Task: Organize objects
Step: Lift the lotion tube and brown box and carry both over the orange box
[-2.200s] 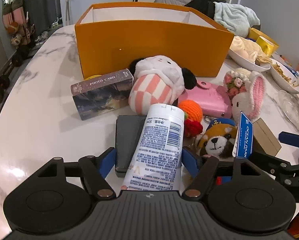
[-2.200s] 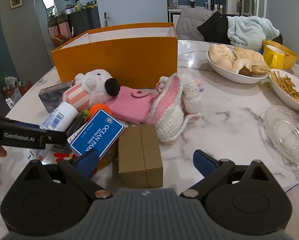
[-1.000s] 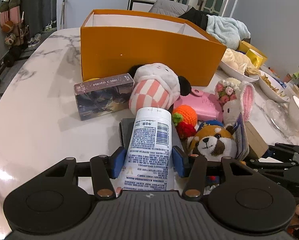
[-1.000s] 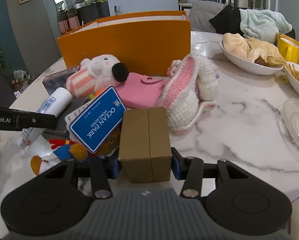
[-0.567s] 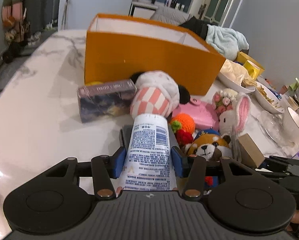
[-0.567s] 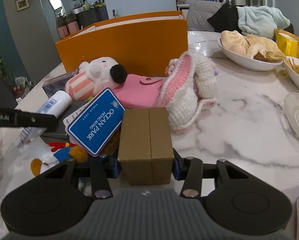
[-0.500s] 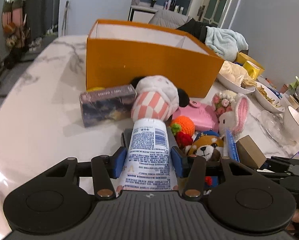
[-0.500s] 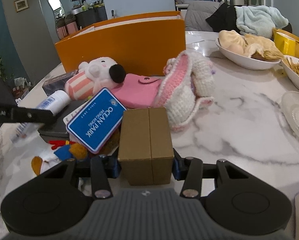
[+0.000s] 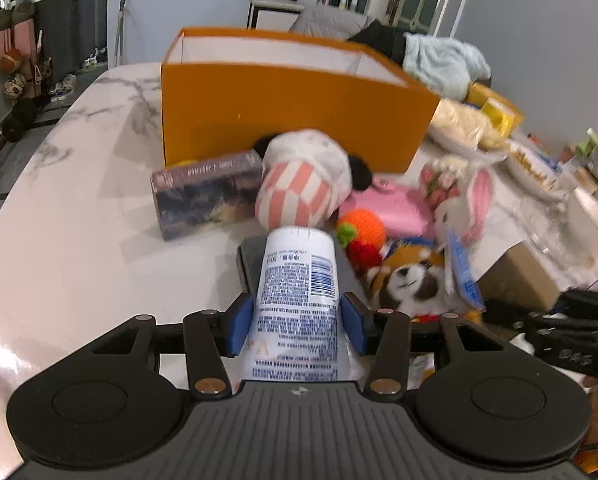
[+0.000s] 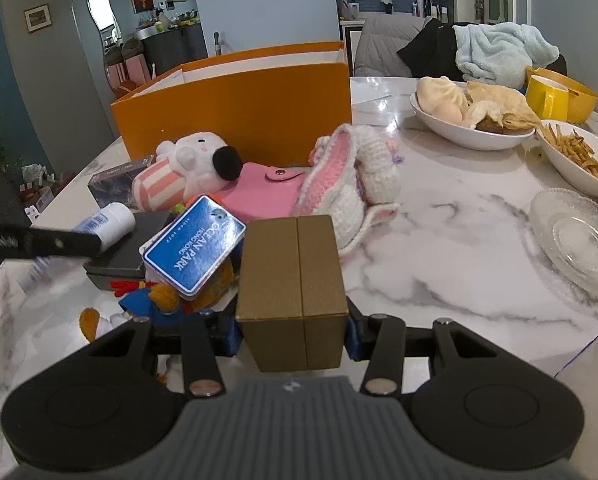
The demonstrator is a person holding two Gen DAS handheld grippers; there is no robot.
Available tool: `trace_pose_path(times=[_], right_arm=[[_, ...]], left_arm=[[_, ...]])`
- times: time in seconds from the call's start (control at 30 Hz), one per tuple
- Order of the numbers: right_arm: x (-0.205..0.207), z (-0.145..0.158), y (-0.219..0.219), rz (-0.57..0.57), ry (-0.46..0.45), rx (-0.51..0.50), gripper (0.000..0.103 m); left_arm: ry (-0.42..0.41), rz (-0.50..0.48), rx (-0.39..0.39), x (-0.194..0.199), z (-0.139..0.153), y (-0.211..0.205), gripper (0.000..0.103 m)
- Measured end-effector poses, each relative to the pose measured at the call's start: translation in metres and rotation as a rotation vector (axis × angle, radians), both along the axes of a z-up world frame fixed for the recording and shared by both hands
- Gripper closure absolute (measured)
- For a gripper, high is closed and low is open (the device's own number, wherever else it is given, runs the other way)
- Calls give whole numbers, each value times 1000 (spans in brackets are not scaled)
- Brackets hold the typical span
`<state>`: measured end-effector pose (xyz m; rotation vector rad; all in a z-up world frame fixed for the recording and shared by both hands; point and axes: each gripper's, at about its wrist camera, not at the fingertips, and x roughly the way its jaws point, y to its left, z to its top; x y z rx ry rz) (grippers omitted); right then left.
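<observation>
Straight ahead of both hands, across the heap of toys on the table (image 9: 71,216), stands the orange box (image 9: 291,120), open at the top. The left hand-held gripper (image 9: 297,320) is clenched on the white tube (image 9: 297,292); the long axis of the tube runs forward along the fingers, with the cap pointing toward the box. The right hand-held gripper (image 10: 293,334) is grasping the small gold box (image 10: 293,284) by its two sides. I judge that each thing must go forward and over the near wall. From the left wrist view the orange box seems a little nearer, but I cannot tell this surely.
</observation>
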<state>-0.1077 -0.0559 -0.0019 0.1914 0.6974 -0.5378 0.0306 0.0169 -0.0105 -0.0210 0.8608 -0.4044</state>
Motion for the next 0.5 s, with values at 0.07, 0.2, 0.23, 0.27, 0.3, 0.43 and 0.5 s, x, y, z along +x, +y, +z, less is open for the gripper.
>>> trace_pose_path(times=[0.07,0.2,0.23,0.27,0.3,0.43,0.5], right_arm=[[0,-1,1,2,1,5,54],[1,-2,4,6,8,9,55],[1,-2,4,7,7,9,55],[1,-2,4,6,7,9,55],[1,-3,4,7,6,10,55],[0,-2,3,6,-2,14,56],[-1,-1,2,2,-10,15,56]], left_arm=[[-26,1,24,-2,-3,-3,47],[-47,-23,72,-4,-2,-11,48],[-52,-38,75,-4,-2,-12,48],[-54,-46,71,-4,-1,-13,49],[-53,-50,68,-4,-2,-13,49],[-69,-54,57,-6,1,-12,50],[-88,-46,60,-9,6,-11,50]])
